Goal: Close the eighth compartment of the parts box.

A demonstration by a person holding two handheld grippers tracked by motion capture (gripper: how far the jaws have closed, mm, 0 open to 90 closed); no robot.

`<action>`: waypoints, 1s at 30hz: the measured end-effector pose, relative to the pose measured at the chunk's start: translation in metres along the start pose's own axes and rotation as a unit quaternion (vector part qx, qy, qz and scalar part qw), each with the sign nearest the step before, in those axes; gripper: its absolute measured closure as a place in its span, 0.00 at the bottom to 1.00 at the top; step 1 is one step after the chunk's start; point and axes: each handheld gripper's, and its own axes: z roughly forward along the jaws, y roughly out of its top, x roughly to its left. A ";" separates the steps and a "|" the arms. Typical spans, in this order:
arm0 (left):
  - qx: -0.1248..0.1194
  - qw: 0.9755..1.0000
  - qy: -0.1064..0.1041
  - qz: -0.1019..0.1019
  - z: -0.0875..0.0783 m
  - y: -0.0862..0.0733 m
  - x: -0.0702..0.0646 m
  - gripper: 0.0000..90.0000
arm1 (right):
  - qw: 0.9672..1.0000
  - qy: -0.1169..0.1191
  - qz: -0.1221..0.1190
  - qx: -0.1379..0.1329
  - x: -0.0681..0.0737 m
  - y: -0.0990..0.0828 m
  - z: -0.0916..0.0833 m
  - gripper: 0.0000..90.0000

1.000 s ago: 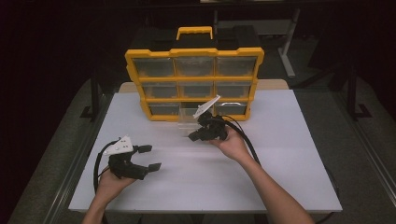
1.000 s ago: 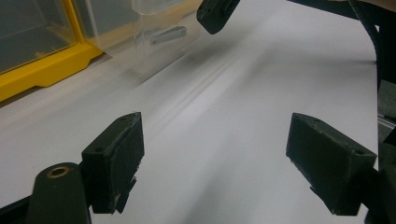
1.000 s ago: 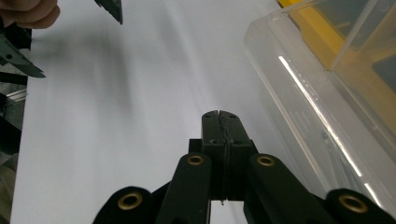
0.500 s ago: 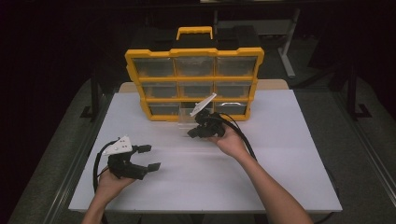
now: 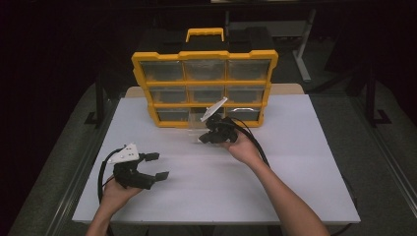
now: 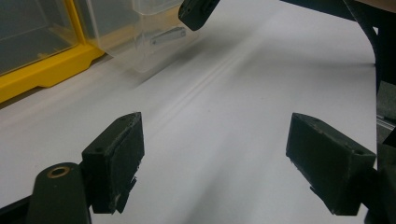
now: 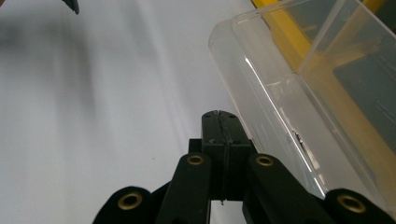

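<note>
The right gripper [image 5: 202,138] sits at the front of the organizer [image 5: 204,86], and its jaws are pressed flat together with nothing between them, as the right gripper view [image 7: 219,122] makes plain. Just to that gripper's right in its own view is the drawer [image 7: 299,88], a clear plastic bin pulled out from the bottom row of the yellow cabinet. The closed jaws lie close beside the drawer's front wall; whether they touch it cannot be told. In the high view the drawer [image 5: 193,121] juts forward from the middle of the lowest row, just ahead of the gripper's tips.

The left gripper [image 5: 156,165] is held well apart from the drawer, nearer the person and toward the table's left side. Its jaws stand wide apart and hold nothing; in the left gripper view [image 6: 212,161] only the white table [image 6: 224,116] lies between the two pads. Far ahead of those jaws, up and to the left, that view shows the drawer [image 6: 140,32] with a small metal part lying inside it, the yellow frame [image 6: 46,70] beside it, and the tip of the right gripper [image 6: 196,11] at the drawer's upper edge.
</note>
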 end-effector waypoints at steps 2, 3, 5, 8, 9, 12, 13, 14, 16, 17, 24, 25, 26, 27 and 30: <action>0.000 1.000 0.000 -0.001 0.000 0.000 0.000 0.21 | 1.000 -0.003 -0.006 -0.003 -0.002 0.001 0.000 0.99; 0.001 1.000 0.000 0.000 0.000 0.000 0.000 0.21 | 1.000 -0.002 -0.003 -0.001 -0.002 0.001 0.000 0.99; 0.000 1.000 0.001 -0.001 0.000 0.000 0.000 0.21 | 1.000 -0.004 -0.004 -0.002 -0.002 0.002 0.001 0.99; -0.001 1.000 0.001 -0.002 0.000 0.000 0.000 0.21 | 1.000 -0.005 0.000 0.000 -0.004 0.002 0.000 0.99; -0.001 1.000 0.001 -0.002 -0.001 0.000 0.000 0.21 | 1.000 -0.005 -0.001 -0.001 -0.004 0.003 0.000 0.99; -0.003 1.000 0.001 -0.003 -0.001 -0.001 0.000 0.21 | 1.000 -0.006 0.006 0.002 -0.005 0.004 0.000 0.99; -0.004 1.000 0.001 -0.003 -0.001 -0.001 0.000 0.21 | 1.000 -0.006 0.000 -0.002 -0.006 0.005 0.000 0.99; -0.004 1.000 0.001 -0.004 -0.001 -0.001 0.000 0.21 | 1.000 -0.007 0.001 -0.002 -0.006 0.005 0.000 0.99; -0.005 1.000 0.001 -0.003 -0.001 -0.001 0.000 0.21 | 1.000 -0.008 0.000 -0.001 -0.008 0.005 0.001 0.99; -0.005 1.000 0.001 -0.004 -0.001 -0.001 0.000 0.21 | 1.000 -0.008 -0.006 -0.004 -0.009 0.005 0.001 0.99; -0.003 1.000 0.001 -0.006 -0.002 -0.001 0.000 0.22 | 1.000 -0.011 0.000 -0.002 -0.012 0.007 0.002 0.99; -0.003 1.000 0.001 -0.006 -0.002 -0.001 0.000 0.22 | 1.000 -0.010 0.008 0.000 -0.011 0.007 0.002 0.99; -0.002 1.000 0.001 -0.005 -0.002 -0.001 0.000 0.22 | 1.000 -0.008 0.007 -0.003 -0.012 0.008 0.002 0.99; -0.002 1.000 0.001 -0.005 -0.002 -0.001 0.001 0.22 | 1.000 -0.009 0.009 0.000 -0.012 0.007 0.002 0.99; -0.003 1.000 0.001 -0.004 -0.001 -0.001 0.000 0.22 | 1.000 -0.012 0.003 -0.004 -0.014 0.008 0.002 0.99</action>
